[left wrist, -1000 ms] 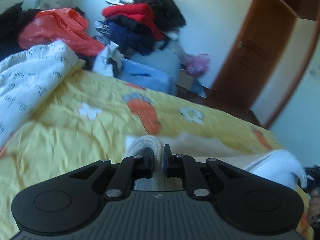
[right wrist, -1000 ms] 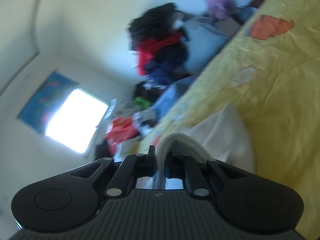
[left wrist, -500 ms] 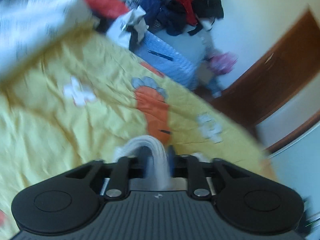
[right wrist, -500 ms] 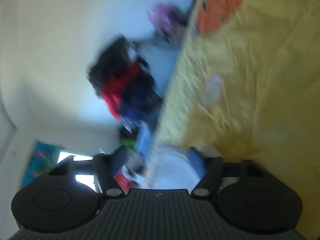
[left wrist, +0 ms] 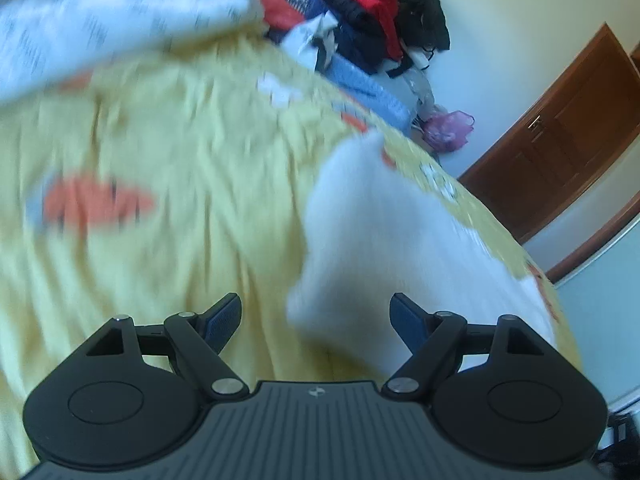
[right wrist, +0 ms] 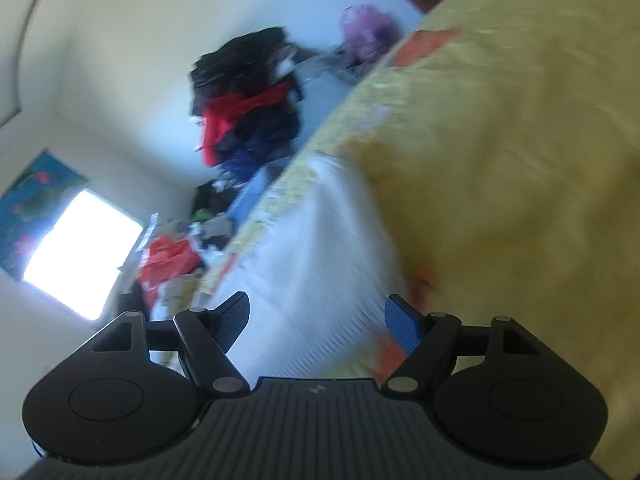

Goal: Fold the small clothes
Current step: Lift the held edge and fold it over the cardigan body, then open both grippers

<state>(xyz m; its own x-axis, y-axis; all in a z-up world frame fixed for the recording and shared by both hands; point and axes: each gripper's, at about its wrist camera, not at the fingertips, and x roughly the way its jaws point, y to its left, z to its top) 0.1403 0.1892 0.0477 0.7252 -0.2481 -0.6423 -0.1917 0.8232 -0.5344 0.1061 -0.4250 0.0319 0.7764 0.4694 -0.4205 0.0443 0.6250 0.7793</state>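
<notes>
A small white ribbed garment (left wrist: 384,240) lies on the yellow bedspread (left wrist: 160,240), blurred by motion. My left gripper (left wrist: 316,320) is open just above its near edge, with the cloth between the spread fingers but not pinched. In the right wrist view the same garment (right wrist: 316,264) lies on the bedspread (right wrist: 500,160), and my right gripper (right wrist: 316,320) is open over its near end, holding nothing.
A white patterned quilt (left wrist: 100,24) is bunched at the bed's far left. A pile of red, black and blue clothes (left wrist: 376,12) stands past the bed by the wall, near a pink bag (left wrist: 448,132) and a wooden door (left wrist: 560,132). A bright window (right wrist: 80,256) shows in the right wrist view.
Both grippers were shut on the white garment a second ago. The right one opened first, then the left; the garment now lies loose on the bedspread. Both views swung round.
</notes>
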